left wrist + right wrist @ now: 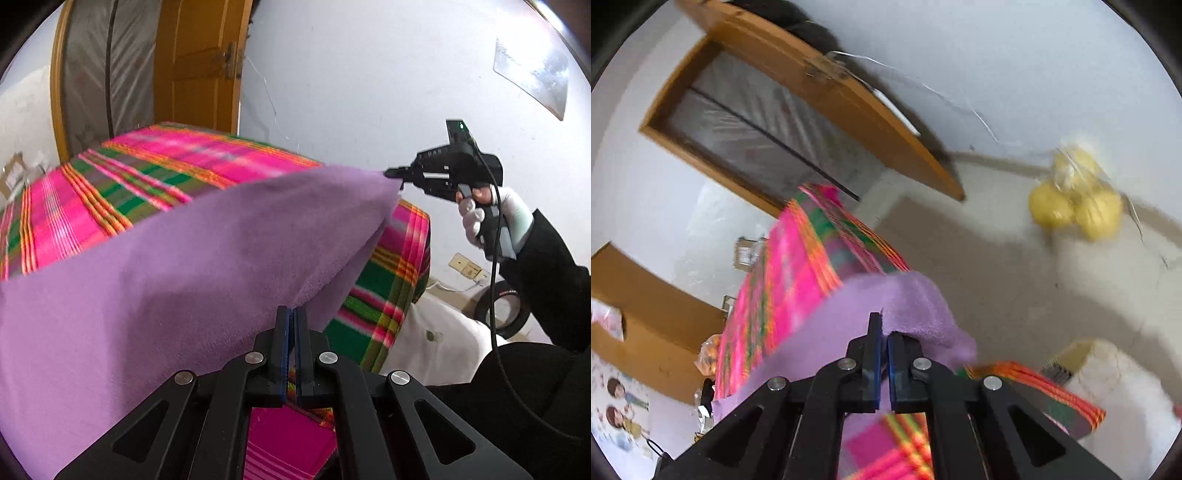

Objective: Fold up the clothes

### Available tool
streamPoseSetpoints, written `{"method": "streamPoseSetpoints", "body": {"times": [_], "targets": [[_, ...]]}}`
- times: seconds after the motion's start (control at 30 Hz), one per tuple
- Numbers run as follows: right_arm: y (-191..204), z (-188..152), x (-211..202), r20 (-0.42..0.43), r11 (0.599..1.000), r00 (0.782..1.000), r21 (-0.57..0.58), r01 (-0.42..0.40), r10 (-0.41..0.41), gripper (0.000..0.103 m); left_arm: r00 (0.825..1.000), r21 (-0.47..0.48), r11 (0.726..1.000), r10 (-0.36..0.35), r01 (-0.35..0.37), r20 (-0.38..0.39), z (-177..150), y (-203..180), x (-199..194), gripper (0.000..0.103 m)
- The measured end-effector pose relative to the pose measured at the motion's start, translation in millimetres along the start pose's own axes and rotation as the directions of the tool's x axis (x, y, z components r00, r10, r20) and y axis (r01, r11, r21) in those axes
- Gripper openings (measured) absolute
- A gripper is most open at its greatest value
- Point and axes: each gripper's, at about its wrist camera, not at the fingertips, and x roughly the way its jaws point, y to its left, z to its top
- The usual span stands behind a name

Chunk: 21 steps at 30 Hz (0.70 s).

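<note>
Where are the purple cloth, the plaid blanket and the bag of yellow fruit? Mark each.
purple cloth [166,280]: left wrist view, middle of its face.
plaid blanket [177,166]: left wrist view, top surface.
bag of yellow fruit [1075,201]: right wrist view, middle fruit.

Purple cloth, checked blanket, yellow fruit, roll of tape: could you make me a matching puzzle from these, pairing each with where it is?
Things:
1. purple cloth
2. checked blanket
3. bag of yellow fruit
4. roll of black tape

Places:
A. hanging against the wall
B. spread over the bed
C. pinched by the left gripper and the right gripper
D. low by the wall, near the sockets

Pairs: 1-C, 2-B, 3-A, 4-D
</note>
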Motion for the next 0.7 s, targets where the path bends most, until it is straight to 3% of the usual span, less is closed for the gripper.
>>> {"method": "streamPoseSetpoints", "body": {"times": [0.43,0.7], "targets": [[-0.3,-1.9,-8.4,0.027,1.0,1.0,-0.019,0.01,-0.01,0.003,0.999,-0.006,1.0,-0.028,0.028,0.03,1.1,-1.2,-11.9,0.002],[-21.3,-5.8,2.6,-0.005,0.999,0.999,0.025,0.046,-0.046,0.006,0.997,-0.061,0.996,-0.074,0.072,-0.026,-8.2,8.3,7.7,0.002]]}}
